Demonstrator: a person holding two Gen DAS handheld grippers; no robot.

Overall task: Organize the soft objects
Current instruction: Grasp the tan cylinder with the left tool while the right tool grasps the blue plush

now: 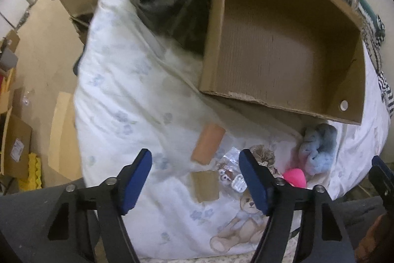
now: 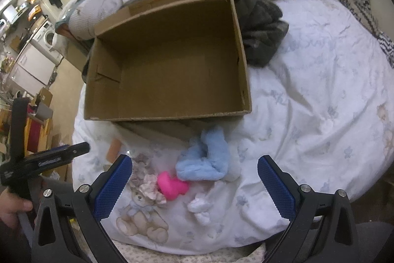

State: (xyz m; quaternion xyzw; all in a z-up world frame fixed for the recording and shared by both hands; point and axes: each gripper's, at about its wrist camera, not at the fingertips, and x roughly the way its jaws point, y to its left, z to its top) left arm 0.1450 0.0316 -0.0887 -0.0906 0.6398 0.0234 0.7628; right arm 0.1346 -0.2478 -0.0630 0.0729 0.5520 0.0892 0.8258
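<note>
Soft objects lie in a loose cluster on the bed [image 2: 307, 90], just in front of the near wall of the open cardboard box [image 2: 167, 112]: a fluffy blue piece [image 2: 206, 159], a pink heart-shaped item [image 2: 171, 185], a floral fabric scrunchie [image 2: 147, 185] and a small white fluffy piece [image 2: 200, 210]. The blue piece sits nearest the box, close to touching its front edge; the pink item lies between the scrunchie and the blue piece. Left wrist view adds a tan cylindrical roll [image 1: 209, 143], a cardboard scrap [image 1: 205, 185] and some small clear-wrapped bits, too blurred to identify.

Box interior shows bare cardboard in both views; nothing loaded. Judgement: task at its start, step in hand is approach for a first pick.

Right hand-held gripper [image 2: 194, 186]: jaws spread wide, holding nothing, hovering above the cluster with the pink item and blue piece framed between the fingers. Left hand-held gripper [image 1: 195, 185]: jaws also wide apart, empty, positioned over the scrap and wrapped bits at the left of the cluster.

Next move, as I read it: lower the right gripper onto one item (pink or blue looks best centred), close gently since these will compress, then lift over the near wall. Risk: pinching the duvet along with the item.
</note>
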